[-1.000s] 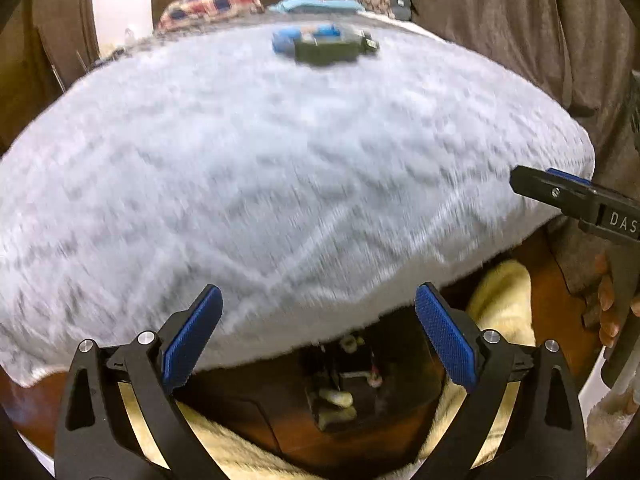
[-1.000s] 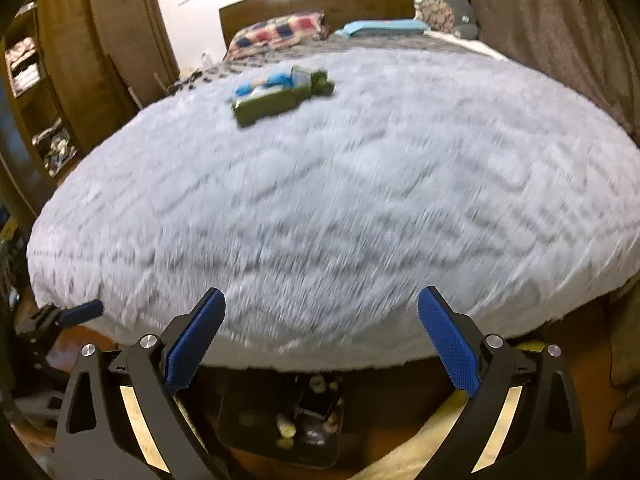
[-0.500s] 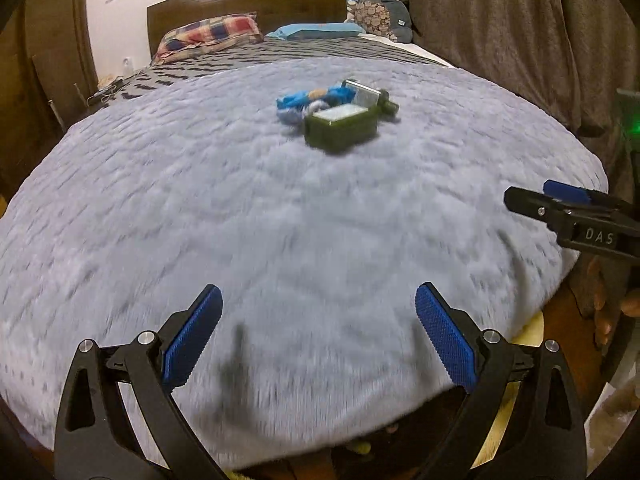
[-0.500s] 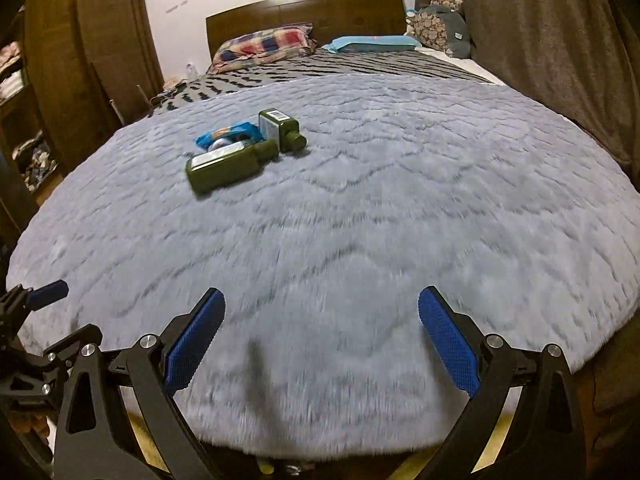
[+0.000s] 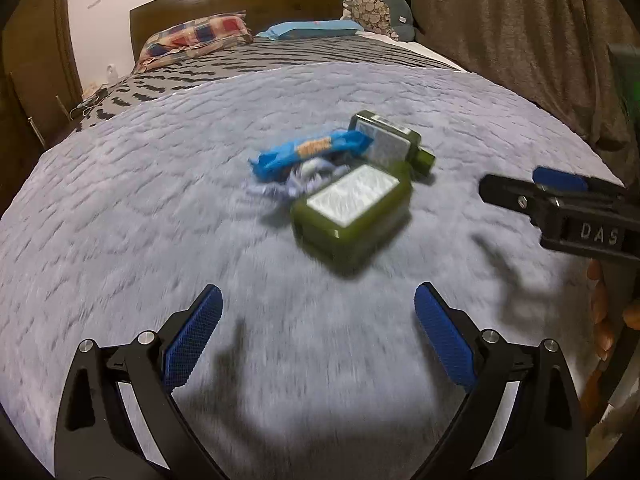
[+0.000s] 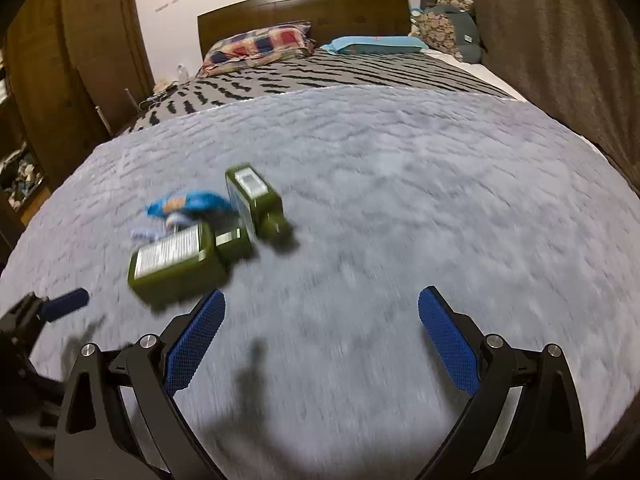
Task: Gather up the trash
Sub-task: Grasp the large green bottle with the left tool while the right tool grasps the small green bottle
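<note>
Your left gripper [image 5: 316, 328] stands with jaws wide apart and nothing between them, low in the left wrist view, above the grey plush blanket [image 5: 120, 220]. Your right gripper [image 6: 322, 332] is likewise spread and empty in its own view; its tip also shows at the right edge of the left wrist view. The trash lies in one cluster at the centre of the left view and at centre-left of the right view. It comprises a larger green bottle [image 5: 352, 216] lying on its side with a pale label uppermost, a smaller green bottle [image 5: 390, 142] behind it, a blue snack wrapper [image 5: 308, 152] to their left, and a crumpled pale scrap [image 5: 296, 182] beneath the wrapper. These items touch or overlap; both views are blurred, so finer contact cannot be confirmed. Judgement: the approach step is in hand and no item is yet collected. No bin or bag is visible. The next move calls for you to bring one gripper down over the larger bottle, which lies nearest, and to close across its flat sides. The bottles appear rigid, squared and smooth, hence liable to slip. The wrapper looks thin and crinkled and will need a pinch. The blanket is soft and deep-piled, so expect items to sink under pressure.
</note>
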`<state>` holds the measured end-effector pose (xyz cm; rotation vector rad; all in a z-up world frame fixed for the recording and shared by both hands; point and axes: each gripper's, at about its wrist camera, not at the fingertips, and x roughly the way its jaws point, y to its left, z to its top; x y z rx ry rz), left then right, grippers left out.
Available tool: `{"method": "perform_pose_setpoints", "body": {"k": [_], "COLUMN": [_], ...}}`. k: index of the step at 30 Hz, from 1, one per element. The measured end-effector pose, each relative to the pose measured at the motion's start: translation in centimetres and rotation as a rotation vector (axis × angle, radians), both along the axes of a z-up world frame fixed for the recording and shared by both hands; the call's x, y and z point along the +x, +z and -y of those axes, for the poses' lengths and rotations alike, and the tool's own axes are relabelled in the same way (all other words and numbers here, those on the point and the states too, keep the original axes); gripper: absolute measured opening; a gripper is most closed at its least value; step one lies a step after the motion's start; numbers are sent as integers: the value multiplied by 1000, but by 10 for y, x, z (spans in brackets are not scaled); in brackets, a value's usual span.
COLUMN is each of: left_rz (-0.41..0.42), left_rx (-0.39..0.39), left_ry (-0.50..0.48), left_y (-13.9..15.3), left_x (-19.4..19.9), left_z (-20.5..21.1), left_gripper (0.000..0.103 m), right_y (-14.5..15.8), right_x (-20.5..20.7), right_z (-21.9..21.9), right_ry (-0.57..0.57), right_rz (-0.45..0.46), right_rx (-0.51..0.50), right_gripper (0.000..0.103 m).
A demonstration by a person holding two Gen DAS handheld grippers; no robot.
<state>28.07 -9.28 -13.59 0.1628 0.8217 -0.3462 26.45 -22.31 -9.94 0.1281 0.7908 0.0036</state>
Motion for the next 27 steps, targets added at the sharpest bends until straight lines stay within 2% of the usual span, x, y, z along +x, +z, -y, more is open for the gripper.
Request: {"method": "perform_pose_setpoints", "body": {"k": [5,7,11,17,19,22,27], "left_rz": [-6,-5,-2,-39,-55,-84,-82], "left_rx": [-17,-24,-21,-27,-27,-40,-44], "left_ry": [-17,-26,-41,-69,-77,-96,-97], "left_y": [-2,-1,1,-6,-10,-14,-14], "left_x": [21,27,38,56,61,65,65], "left_z": [7,10,15,26,31,38,41], "left_gripper": [91,91,91,90,85,77,74], "right_y": [3,-1,-11,-23,-24,-21,-13], "right_x": [42,58,86,102,103,100,90], "right_z": [-12,-14,-20,-28,-31,-32,-11], "right_ry": [46,60,81,128,145,148,104], "right_rz": [-14,-37,-89,-127,-125,-110,-85], "right_rx": [14,18,8,23,33,22,11], "right_gripper": [95,86,74,55,35,34,29]}}
